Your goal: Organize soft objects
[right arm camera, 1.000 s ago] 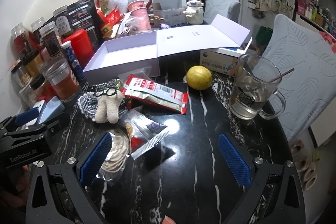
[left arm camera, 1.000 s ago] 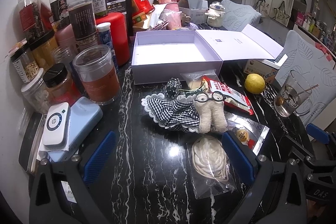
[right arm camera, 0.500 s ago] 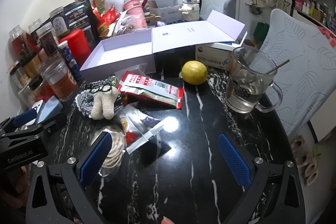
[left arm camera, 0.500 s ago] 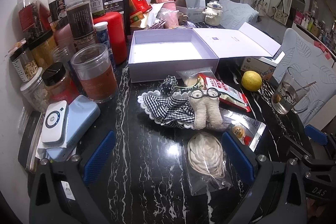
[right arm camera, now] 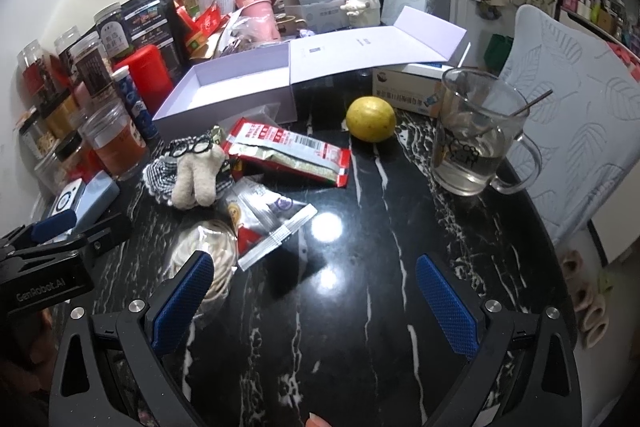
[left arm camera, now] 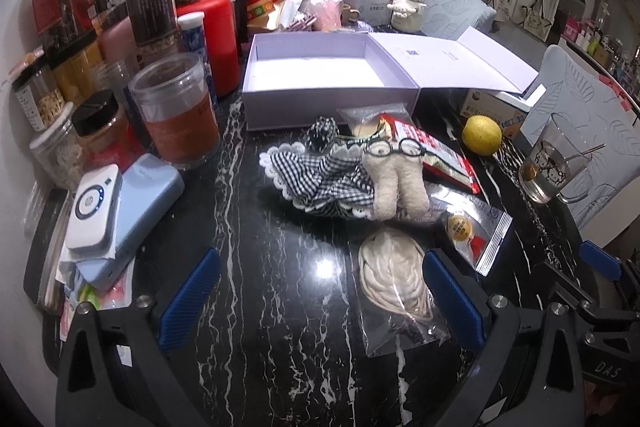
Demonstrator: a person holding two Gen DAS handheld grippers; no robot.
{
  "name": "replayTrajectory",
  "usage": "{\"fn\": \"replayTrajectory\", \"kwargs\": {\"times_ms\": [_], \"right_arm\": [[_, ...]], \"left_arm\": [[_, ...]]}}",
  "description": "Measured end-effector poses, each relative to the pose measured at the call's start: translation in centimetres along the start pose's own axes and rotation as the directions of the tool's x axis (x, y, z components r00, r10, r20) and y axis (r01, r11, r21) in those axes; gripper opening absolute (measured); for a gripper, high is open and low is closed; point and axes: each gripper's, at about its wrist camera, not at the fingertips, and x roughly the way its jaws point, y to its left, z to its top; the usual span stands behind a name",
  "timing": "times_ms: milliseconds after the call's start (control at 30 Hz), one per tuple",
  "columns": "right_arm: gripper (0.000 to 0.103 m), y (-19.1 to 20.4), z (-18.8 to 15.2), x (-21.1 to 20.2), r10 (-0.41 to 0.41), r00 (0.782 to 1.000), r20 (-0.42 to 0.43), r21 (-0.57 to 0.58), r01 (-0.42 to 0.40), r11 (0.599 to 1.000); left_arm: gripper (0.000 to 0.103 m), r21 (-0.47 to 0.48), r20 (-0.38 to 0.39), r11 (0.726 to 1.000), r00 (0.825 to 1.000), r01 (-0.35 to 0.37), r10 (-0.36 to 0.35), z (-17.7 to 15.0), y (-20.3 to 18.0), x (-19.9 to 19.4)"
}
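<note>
My left claw [left arm camera: 320,291] is wide open and holds nothing. My right claw [right arm camera: 316,295] is wide open too, and it is empty. Both hang over the black table [left arm camera: 248,307] with white lines in it.

The soft things lie in a little pile in front of me. A small fuzzy toy [left arm camera: 398,183] with tiny black glasses lies on a checked cloth [left arm camera: 320,175] with a white frilly edge. Just below them is a clear bag of cream cord [left arm camera: 394,279], right beside my left claw's right finger [left arm camera: 450,299].

Behind the pile sits an open pale purple box [left arm camera: 320,75] with its lid flat to the right. A red snack pack [right arm camera: 288,151] lies beside the toy. A yellow lemon [right arm camera: 370,119] and a glass mug [right arm camera: 476,139] stand farther right, well apart from the soft things.
</note>
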Motion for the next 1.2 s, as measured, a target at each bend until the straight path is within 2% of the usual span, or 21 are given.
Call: {"fn": "replayTrajectory", "kwargs": {"times_ms": [233,467,633,733,800,900,933,967,1000,1033,1067,1100,1200], "right_arm": [[0.103,0.2,-0.9,1.2,0.006,0.999,-0.043,-0.001,-0.006,1.0],[0.103,-0.9,-2.0,2.5,-0.009,0.996,-0.088,0.008,0.01,1.0],[0.103,-2.2,-2.5,2.9,-0.031,0.994,-0.106,0.021,0.033,0.999],[0.103,-3.2,-2.3,2.9,-0.034,0.993,-0.114,0.044,0.039,0.998],[0.103,-3.8,-2.1,3.0,-0.038,0.993,-0.11,0.058,0.045,0.997],[0.103,-4.5,-1.6,3.0,-0.047,0.994,-0.101,0.069,0.055,0.996],[0.103,-4.6,-1.5,3.0,-0.05,0.994,-0.097,0.071,0.057,0.996],[0.103,-4.7,-1.3,3.0,-0.052,0.994,-0.092,0.073,0.059,0.996],[0.103,-4.8,-1.2,3.0,-0.054,0.995,-0.09,0.075,0.06,0.995],[0.103,-4.9,-1.1,3.1,-0.054,0.995,-0.09,0.079,0.061,0.995],[0.103,-4.9,-1.0,3.2,-0.051,0.995,-0.089,0.082,0.058,0.995],[0.103,-4.9,-0.9,3.3,-0.044,0.995,-0.086,0.084,0.052,0.995],[0.103,-4.6,-0.5,3.6,-0.038,0.996,-0.08,0.065,0.044,0.997]], "left_arm": [[0.103,0.001,-0.047,0.999,0.998,0.043,-0.042,-1.0,-0.1,1.3],[0.103,0.054,-0.085,0.996,0.994,0.077,-0.072,-2.0,-2.2,3.4],[0.103,0.056,-0.15,0.988,0.979,0.145,-0.135,-2.0,-3.7,5.5],[0.103,0.087,-0.159,0.988,0.981,0.129,-0.114,-1.9,-4.7,6.3],[0.103,0.124,-0.163,0.988,0.984,0.094,-0.074,-1.8,-5.4,6.9],[0.103,0.139,-0.204,0.985,0.977,0.097,-0.068,-1.9,-6.0,8.2],[0.101,0.136,-0.219,0.986,0.974,0.095,-0.063,-2.0,-6.0,8.6],[0.097,0.156,-0.2,0.985,0.979,0.068,-0.036,-2.0,-6.2,8.6],[0.094,0.165,-0.188,0.984,0.981,0.07,-0.038,-2.0,-6.3,8.6],[0.077,0.173,-0.172,0.982,0.984,0.077,-0.047,-2.0,-6.4,8.4],[0.065,0.201,-0.147,0.975,0.987,0.099,-0.07,-2.0,-6.6,8.0],[0.063,0.236,-0.131,0.965,0.988,0.11,-0.08,-2.2,-7.0,7.8],[0.056,0.238,-0.128,0.961,0.986,0.139,-0.11,-2.4,-6.8,7.6]]}}
